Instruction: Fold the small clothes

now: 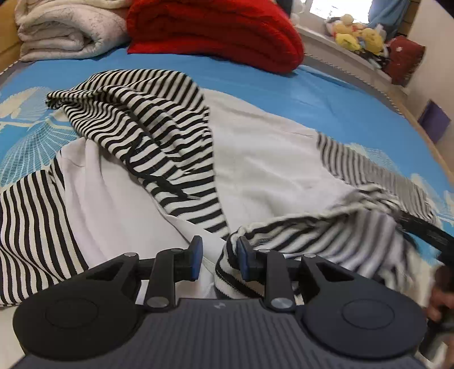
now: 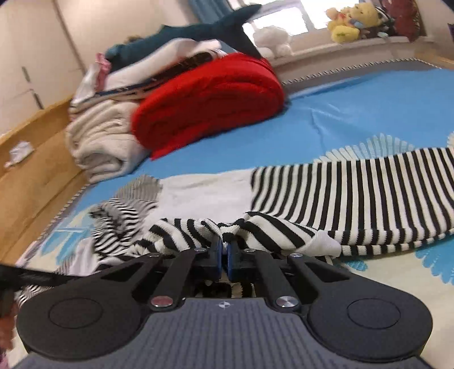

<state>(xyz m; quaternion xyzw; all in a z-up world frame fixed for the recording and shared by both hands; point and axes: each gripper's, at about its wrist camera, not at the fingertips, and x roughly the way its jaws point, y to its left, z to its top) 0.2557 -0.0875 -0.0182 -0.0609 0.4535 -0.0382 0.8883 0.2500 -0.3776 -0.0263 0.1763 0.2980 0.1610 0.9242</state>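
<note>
- Blue patterned bedsheet [image 1: 283, 93] covers the bed under my striped hoodie [image 1: 159, 133], which lies spread and rumpled across the middle.
- Behind it a red blanket [image 1: 215, 31] and a cream blanket [image 1: 68, 28] sit stacked near the bed's far edge, clear of the garment.
- Plush toys [image 2: 351, 20] line the windowsill.
- My left hand-held gripper [image 1: 218, 257] is partly parted, a striped cuff against one pad, not pinched.
- My right hand-held gripper [image 2: 224, 257] is clenched on a striped fold.
</note>
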